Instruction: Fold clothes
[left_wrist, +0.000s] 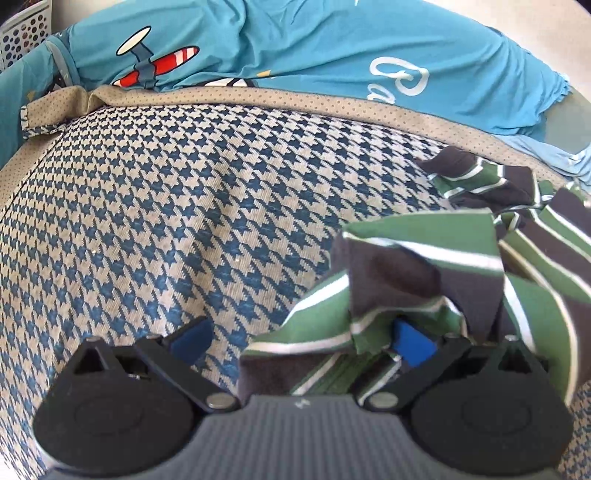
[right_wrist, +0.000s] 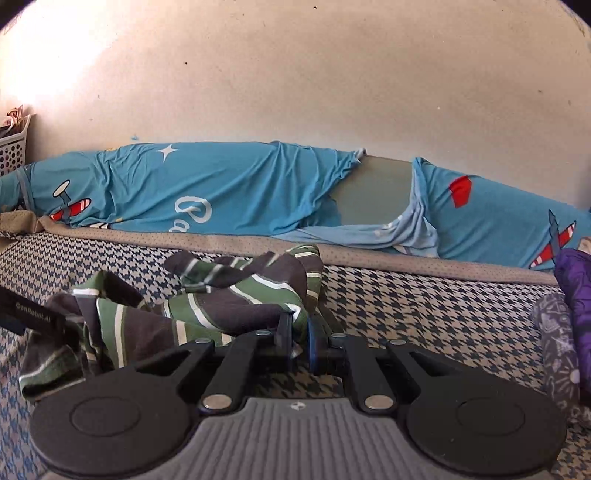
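One crumpled green-striped shirt (right_wrist: 207, 306) on the checkered bed (left_wrist: 166, 221), pinched at an edge by right tongs (right_wrist: 299, 341), left tongs (left_wrist: 299, 341) spread wide with cloth draped over one finger, two purple garments (right_wrist: 569, 332) off right.

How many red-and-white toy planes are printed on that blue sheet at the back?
2 in the right wrist view: one plane at the far left of the blue sheet, one plane at the far right, beside the purple cloth. Folds may hide others.
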